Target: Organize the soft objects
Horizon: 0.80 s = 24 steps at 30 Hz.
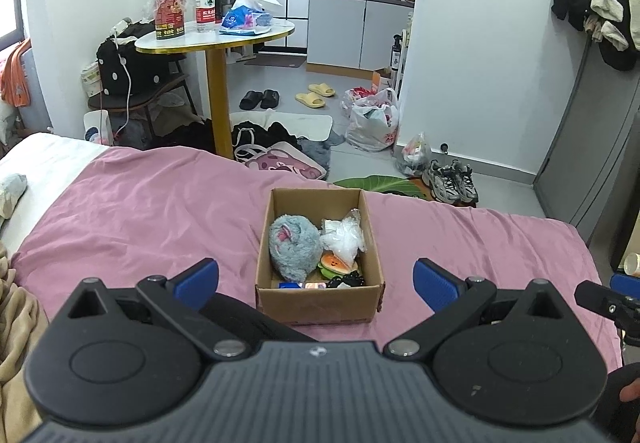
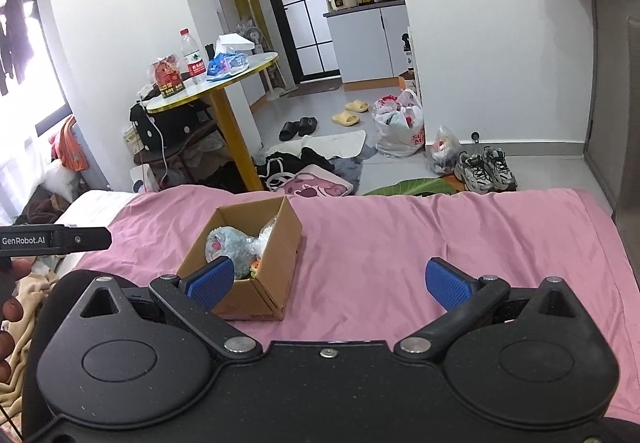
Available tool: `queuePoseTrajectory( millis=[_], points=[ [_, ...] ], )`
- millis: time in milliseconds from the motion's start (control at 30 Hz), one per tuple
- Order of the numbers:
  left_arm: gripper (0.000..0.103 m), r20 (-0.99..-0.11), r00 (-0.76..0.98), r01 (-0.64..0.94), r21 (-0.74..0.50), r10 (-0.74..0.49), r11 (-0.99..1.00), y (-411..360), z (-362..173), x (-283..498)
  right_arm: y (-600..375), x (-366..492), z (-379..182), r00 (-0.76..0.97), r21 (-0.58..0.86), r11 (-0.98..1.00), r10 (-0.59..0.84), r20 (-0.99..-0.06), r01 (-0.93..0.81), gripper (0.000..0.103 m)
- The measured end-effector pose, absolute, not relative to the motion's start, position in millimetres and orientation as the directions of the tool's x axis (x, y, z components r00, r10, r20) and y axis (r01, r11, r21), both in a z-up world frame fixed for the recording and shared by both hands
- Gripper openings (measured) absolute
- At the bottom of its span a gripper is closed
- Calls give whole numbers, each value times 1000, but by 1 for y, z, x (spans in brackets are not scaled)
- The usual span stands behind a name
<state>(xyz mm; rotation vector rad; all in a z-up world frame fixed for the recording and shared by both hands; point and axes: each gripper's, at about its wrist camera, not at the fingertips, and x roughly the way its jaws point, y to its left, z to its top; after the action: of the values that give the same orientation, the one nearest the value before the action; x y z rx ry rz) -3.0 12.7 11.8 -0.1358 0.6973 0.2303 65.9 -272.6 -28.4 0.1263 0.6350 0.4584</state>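
Box [image 1: 320, 299] w/ grey plush [image 1: 292, 247]: left cam shows watermelon toy [image 1: 335, 263], right cam doesn't; both grippers' jaws apart.

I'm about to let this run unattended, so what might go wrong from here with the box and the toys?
1. The cardboard box sits on a soft, wrinkled pink blanket, so a push from the open left gripper may tip or slide it.
2. The grey plush and crinkled plastic bag rise near the rim and might spill.
3. The open right gripper hangs close to the box corner and may snag it.
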Motion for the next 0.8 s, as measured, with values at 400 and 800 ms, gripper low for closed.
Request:
queuePoseTrajectory(
  millis=[400, 800],
  points=[
    [103, -652, 743, -243, -53, 151, 969, 8, 10, -3, -265, 63, -30, 696, 234, 884, 464, -547, -405, 103],
    [103, -657, 739, -236, -46, 148, 971, 5, 7, -1, -261, 63, -32, 691, 225, 884, 462, -556, -410, 103]
  ],
)
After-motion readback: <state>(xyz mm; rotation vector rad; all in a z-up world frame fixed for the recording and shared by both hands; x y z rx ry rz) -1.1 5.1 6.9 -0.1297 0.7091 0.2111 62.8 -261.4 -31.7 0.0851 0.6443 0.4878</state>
